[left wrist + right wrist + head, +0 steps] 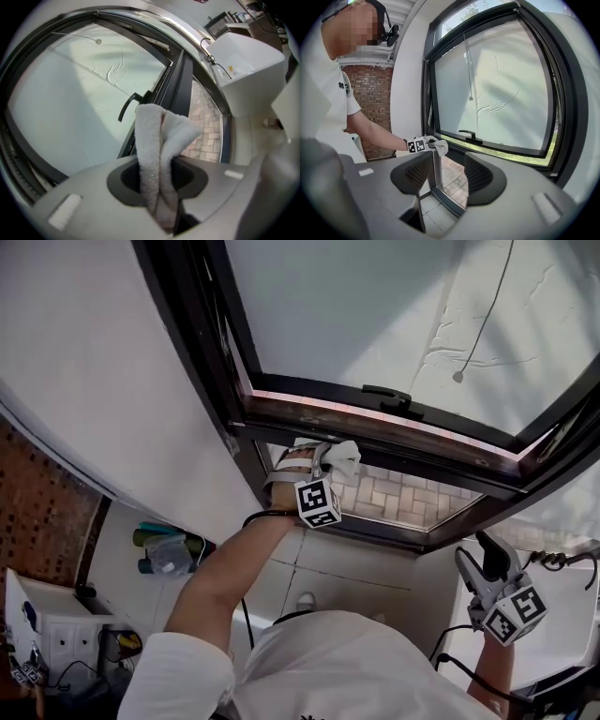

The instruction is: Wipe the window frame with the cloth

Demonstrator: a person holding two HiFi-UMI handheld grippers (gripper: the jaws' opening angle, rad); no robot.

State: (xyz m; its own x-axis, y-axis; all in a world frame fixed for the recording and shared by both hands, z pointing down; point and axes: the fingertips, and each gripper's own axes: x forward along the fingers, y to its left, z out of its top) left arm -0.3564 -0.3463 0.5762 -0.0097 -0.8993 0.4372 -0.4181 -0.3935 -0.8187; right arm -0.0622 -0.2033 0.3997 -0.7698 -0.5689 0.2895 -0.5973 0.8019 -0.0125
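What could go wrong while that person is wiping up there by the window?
The cloth is only pinched in the left gripper, with its free end loose. Rubbing along the window frame might drag it out. The loose end might also catch on the handle.

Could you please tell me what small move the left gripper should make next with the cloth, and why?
Probably slide the left gripper to the person's right, along the lower rail of the window frame. Its jaws are shut on the cloth, which sits up at the rail near its left end, so nearly the whole rail lies to that side.
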